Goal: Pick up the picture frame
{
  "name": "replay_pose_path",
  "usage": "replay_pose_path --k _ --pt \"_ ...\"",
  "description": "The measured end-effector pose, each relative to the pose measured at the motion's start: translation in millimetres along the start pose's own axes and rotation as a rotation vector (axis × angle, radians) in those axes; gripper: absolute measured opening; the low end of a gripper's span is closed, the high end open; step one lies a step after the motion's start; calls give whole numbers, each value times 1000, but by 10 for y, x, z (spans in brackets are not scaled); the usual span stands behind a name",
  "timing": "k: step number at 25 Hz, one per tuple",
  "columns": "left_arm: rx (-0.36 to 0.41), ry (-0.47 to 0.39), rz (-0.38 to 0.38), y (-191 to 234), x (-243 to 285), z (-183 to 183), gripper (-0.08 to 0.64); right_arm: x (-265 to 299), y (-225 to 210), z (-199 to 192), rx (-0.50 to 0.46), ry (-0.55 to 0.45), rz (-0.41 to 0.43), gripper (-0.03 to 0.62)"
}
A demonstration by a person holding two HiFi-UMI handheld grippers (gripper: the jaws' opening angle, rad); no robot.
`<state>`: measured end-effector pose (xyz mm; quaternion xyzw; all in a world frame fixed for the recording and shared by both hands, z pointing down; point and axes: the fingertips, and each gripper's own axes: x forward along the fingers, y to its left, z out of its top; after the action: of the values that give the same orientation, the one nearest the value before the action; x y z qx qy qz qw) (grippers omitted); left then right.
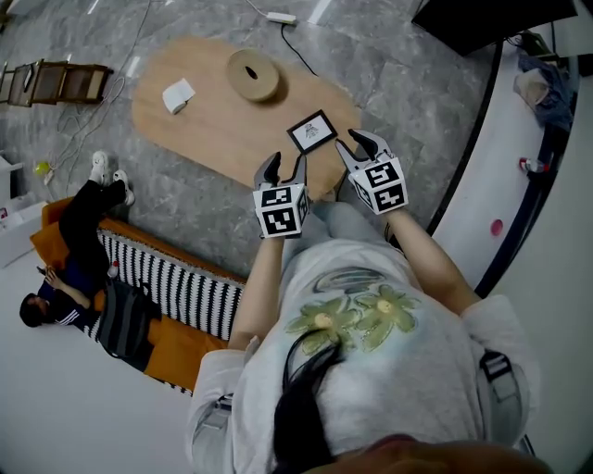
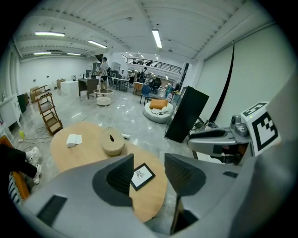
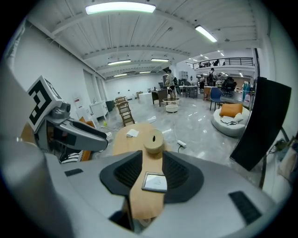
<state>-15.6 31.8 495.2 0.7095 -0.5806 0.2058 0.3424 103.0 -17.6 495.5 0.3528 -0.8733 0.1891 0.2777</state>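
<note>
A small black picture frame (image 1: 312,130) with a white print lies flat near the near end of the oval wooden table (image 1: 199,120). My left gripper (image 1: 283,168) hovers just short of the frame's near left corner, jaws open and empty. My right gripper (image 1: 359,145) hangs close to the frame's right edge, also open and empty. In the left gripper view the frame (image 2: 142,175) shows between the open fingers (image 2: 122,175), some way below them. Seen in the right gripper view, the frame (image 3: 155,182) lies between the wide jaws, apart from the pads.
A round wooden box with a slot (image 1: 254,74) and a white tissue pack (image 1: 178,94) rest farther along the table. A power strip (image 1: 281,18) and cable lie on the marble floor beyond. A person (image 1: 74,250) lies on a striped orange sofa (image 1: 176,296) at left. A black panel (image 2: 186,114) stands right.
</note>
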Motion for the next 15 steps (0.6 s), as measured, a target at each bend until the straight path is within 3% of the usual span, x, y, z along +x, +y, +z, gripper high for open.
replay_pose_path --k 15 --pt "-72 81 -12 152 461 -240 204 447 -144 -232 4 88 22 124"
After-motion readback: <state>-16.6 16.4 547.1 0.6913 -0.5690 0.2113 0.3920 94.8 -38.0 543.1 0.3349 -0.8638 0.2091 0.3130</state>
